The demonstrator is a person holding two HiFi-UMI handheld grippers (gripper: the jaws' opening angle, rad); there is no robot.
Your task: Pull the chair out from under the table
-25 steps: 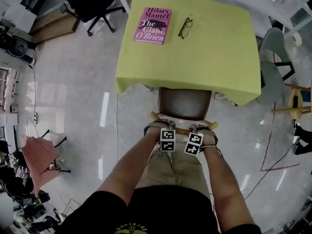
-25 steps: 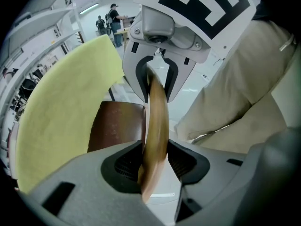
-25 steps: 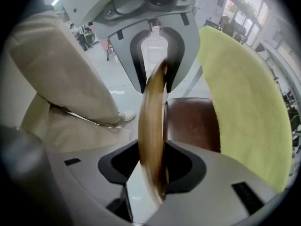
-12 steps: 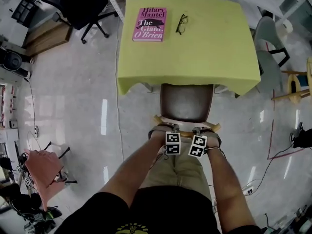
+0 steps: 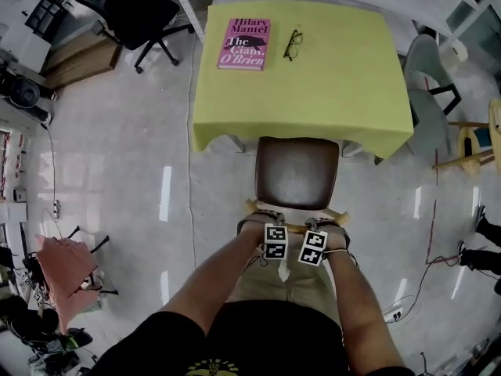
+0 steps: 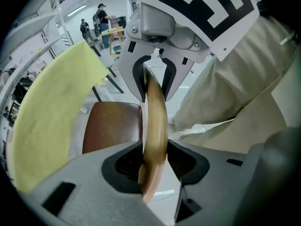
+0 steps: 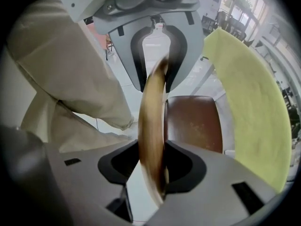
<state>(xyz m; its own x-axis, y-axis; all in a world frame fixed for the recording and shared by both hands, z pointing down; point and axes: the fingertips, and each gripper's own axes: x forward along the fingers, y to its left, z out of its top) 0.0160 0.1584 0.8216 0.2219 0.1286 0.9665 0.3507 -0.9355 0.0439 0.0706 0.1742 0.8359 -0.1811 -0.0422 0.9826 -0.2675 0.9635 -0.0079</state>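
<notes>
A chair with a brown seat [image 5: 297, 171] stands just in front of the yellow-green table [image 5: 313, 92], its seat almost wholly out from under the edge. Its curved wooden backrest rail [image 5: 341, 208] runs across close to me. My left gripper [image 5: 270, 224] grips the rail [image 6: 155, 121] left of centre; its jaws are closing, with the pads pressed on the wood. Just beside it my right gripper [image 5: 319, 227] is shut on the same rail [image 7: 153, 117]. Both point steeply down. Each gripper view shows the seat [image 6: 110, 126] [image 7: 193, 124] beyond the rail.
A pink book [image 5: 245, 43] and glasses [image 5: 294, 43] lie on the table's far side. A black office chair [image 5: 129, 10] stands far left, a grey chair [image 5: 427, 69] and wooden stool [image 5: 477, 143] to the right. A pink-draped stand [image 5: 66, 269] and floor cables [image 5: 430, 257] flank me.
The chair has slid back toward me out from under the table, so more of the seat shows. Both grippers came back with it, still clamped on the rail.
</notes>
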